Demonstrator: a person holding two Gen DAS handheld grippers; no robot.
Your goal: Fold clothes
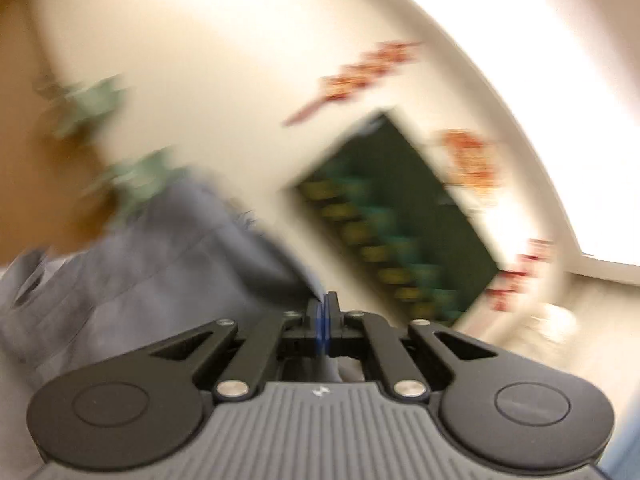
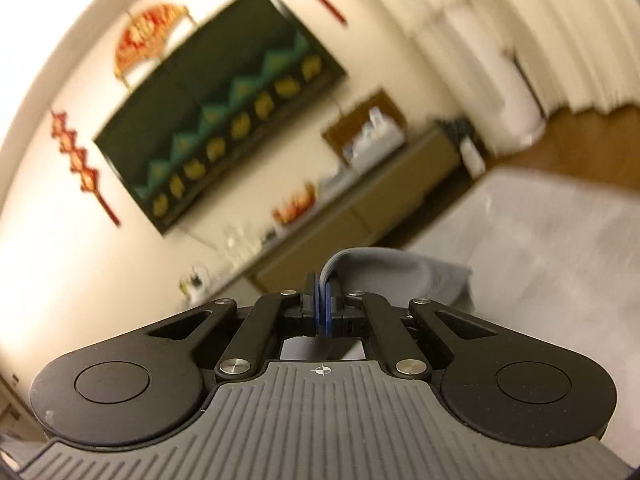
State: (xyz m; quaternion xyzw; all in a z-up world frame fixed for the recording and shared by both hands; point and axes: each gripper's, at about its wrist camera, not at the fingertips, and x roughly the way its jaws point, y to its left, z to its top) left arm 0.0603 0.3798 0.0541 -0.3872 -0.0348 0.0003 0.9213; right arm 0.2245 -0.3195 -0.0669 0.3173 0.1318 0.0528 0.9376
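Note:
My left gripper (image 1: pixel 323 304) is shut on an edge of a blue-grey garment (image 1: pixel 152 256), which hangs away to the left in a blurred view. My right gripper (image 2: pixel 322 292) is shut on a folded grey-blue edge of the garment (image 2: pixel 384 268), which runs off to the right above a pale grey surface (image 2: pixel 540 256). Both grippers are raised and face the wall. Most of the garment is hidden below the grippers.
A dark framed picture (image 2: pixel 216 108) hangs on the cream wall with red ornaments (image 2: pixel 76 152) around it. A low wooden cabinet (image 2: pixel 360 200) with small items stands below. White curtains (image 2: pixel 500 20) and wooden floor are at the right.

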